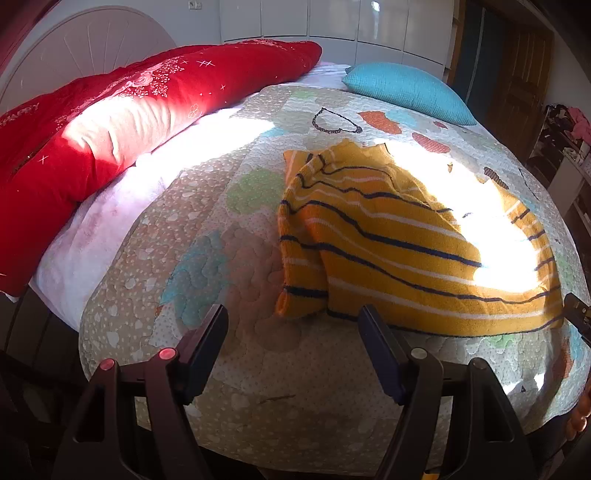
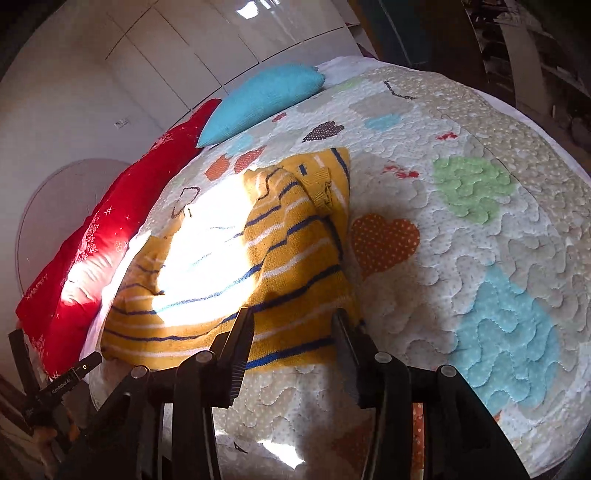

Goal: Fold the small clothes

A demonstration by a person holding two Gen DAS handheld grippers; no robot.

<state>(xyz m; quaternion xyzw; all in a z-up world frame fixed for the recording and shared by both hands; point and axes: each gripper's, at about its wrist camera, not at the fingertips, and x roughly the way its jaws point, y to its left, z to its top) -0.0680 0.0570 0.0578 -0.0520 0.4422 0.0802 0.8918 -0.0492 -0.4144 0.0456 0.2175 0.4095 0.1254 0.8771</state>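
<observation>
A small yellow sweater [image 1: 399, 240] with dark blue and white stripes lies on the patchwork quilt [image 1: 229, 229], one sleeve folded over its body; bright sunlight washes out part of it. My left gripper [image 1: 293, 317] is open and empty, its right finger at the sweater's near hem, the left sleeve cuff just ahead. In the right wrist view the sweater [image 2: 288, 266] lies straight ahead. My right gripper [image 2: 293, 321] is open, its fingers at the sweater's near hem with cloth showing between them. The right gripper's tip shows at the left wrist view's right edge [image 1: 578, 310].
A long red pillow [image 1: 122, 122] lies along the bed's left side before a white headboard [image 1: 92, 44]. A blue cushion [image 1: 406, 88] sits at the far end. White wardrobes [image 1: 332, 26] stand behind. Shelves with clutter [image 1: 565, 147] are at the right. The quilt [image 2: 480, 258] stretches right of the sweater.
</observation>
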